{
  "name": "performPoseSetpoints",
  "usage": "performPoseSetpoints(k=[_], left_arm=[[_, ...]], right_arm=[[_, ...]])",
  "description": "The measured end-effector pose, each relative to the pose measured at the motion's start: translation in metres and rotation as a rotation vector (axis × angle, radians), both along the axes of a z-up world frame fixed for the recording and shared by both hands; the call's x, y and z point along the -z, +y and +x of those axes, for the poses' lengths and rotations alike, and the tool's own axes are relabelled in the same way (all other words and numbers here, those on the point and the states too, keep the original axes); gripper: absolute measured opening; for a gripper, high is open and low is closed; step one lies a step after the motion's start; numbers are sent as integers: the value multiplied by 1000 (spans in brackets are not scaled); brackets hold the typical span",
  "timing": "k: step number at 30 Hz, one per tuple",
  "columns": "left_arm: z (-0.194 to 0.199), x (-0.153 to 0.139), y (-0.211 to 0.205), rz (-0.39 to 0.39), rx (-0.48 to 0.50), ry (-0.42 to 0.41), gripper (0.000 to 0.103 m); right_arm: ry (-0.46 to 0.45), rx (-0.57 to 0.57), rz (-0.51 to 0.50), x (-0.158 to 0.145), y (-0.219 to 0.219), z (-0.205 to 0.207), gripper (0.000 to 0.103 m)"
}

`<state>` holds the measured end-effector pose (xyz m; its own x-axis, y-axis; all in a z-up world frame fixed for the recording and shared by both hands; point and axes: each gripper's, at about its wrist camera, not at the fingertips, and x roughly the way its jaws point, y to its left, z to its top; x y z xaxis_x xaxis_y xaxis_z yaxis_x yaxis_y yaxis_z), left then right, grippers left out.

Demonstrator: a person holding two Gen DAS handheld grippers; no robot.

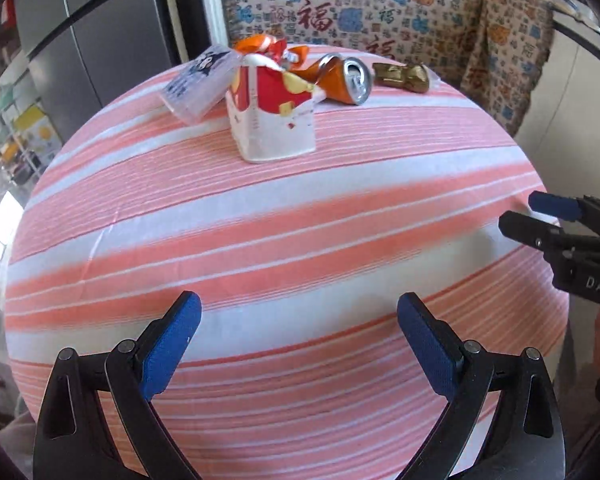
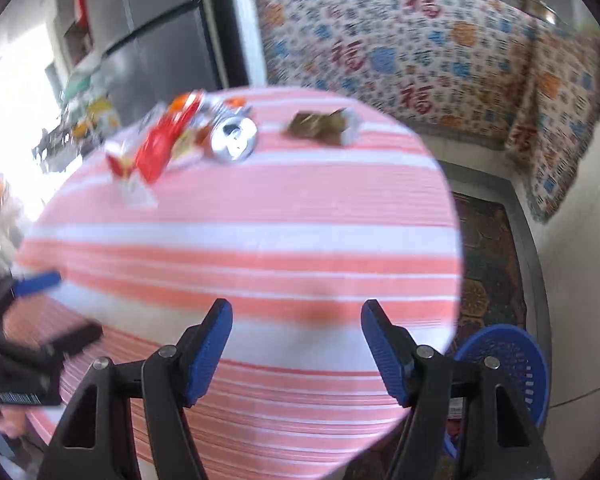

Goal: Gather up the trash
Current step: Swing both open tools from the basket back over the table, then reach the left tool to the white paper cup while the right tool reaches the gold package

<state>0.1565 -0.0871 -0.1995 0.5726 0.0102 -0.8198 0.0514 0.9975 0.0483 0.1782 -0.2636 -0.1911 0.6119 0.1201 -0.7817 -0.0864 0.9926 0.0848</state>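
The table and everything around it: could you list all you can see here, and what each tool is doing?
table: one, round, pink and white striped cloth, centre
carton: one, red and white, far part of the table
can: one, orange, crushed, lying on its side right of the carton
brown wrapper: one, crumpled, far right of the table
pale packet: one, white and blue, left of the carton
orange wrapper: one, behind the carton
patterned cloth: one, multicoloured, draped behind the table
fridge: one, grey, back left
basket: one, blue, on the floor right of the table
left tool: one, blue pads, open, empty, over the near table
right tool: one, blue pads, open, empty, near table edge
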Motion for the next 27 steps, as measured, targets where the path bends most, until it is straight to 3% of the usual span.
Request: performPoseSetpoints(k=[9,14,18,23,27], left_arm=[[10,3,14,-17,-8,-15,102],[31,-34,18,-66,-44,-75,102],[76,-63,4,-65,-103,-134,102],[124,-42,10,-25,-207,-51,101],[105,-37,51,-91,-261,-49,103]], right_arm=[[0,-23,-39,12,25,10,75],[-22,-28,-54,14,32,7,80],[-32,-30,-48,16,33,7,82],[-36,-39,-47,15,33,6,82],[-38,-47,-46,15,32,6,82]])
